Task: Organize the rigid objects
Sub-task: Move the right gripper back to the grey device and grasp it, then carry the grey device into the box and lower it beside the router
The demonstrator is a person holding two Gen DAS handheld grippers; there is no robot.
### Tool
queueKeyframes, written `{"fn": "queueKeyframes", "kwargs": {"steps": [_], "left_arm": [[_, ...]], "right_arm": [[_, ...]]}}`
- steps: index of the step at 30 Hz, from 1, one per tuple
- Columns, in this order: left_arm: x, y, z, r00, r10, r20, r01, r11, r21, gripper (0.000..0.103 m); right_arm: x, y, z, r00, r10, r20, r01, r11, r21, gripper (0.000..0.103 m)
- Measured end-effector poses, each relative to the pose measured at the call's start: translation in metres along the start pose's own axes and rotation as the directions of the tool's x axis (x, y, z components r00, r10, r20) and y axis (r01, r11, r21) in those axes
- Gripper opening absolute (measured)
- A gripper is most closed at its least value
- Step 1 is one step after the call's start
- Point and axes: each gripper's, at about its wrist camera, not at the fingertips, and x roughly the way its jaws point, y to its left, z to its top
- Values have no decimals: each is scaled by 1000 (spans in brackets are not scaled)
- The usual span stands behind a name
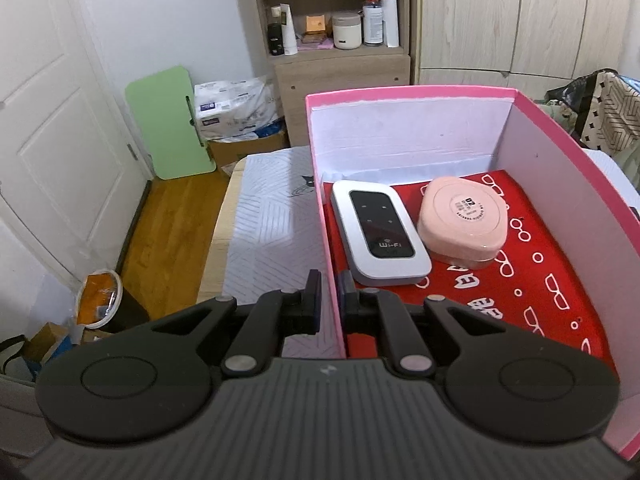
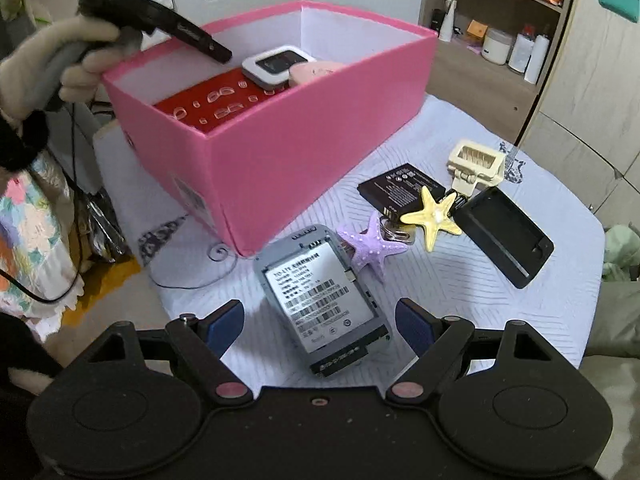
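Bedroom, quilted counter [image 2: 460, 292]. Left tool [image 1: 329, 300] is pinching the pink box [image 2: 304, 152] wall, steadying it. Right tool [image 2: 320, 320], jaws wide, is straddling the grey device [image 2: 324, 300]; next: close, lift, box it.

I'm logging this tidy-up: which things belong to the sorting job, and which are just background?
Job: pink box; Wi-Fi router; pink case; grey device; two starfish; battery; black cradle.
Background: shelf bottles; green board.

Wooden shelf [image 1: 336, 8] of bottles — green board [image 1: 170, 120] against wall.
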Motion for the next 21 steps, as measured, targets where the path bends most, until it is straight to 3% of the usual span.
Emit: {"fn": "queueKeyframes", "kwargs": {"steps": [4, 7, 11, 15, 21], "left_arm": [[1, 0, 2, 1000, 0, -2, 0, 1000, 6, 8], [0, 0, 1, 1000, -13, 2, 13, 1000, -3, 8], [-2, 1, 0, 1000, -22, 20, 22, 1000, -4, 7], [-1, -2, 1, 1000, -17, 18, 17, 1000, 10, 7], [-2, -1, -1, 1000, -23, 20, 23, 1000, 2, 7]], "right_arm": [[14, 8, 3, 999, -30, -26, 27, 994, -105, 86], [25, 9, 8, 998, -23, -50, 17, 993, -121, 80], [28, -4, 20, 995, 40, -89, -38, 999, 25, 70], [30, -2, 23, 997, -4, -71, 6, 1000, 24, 70], [35, -8, 23, 998, 32, -48, -28, 997, 77, 70]]}}
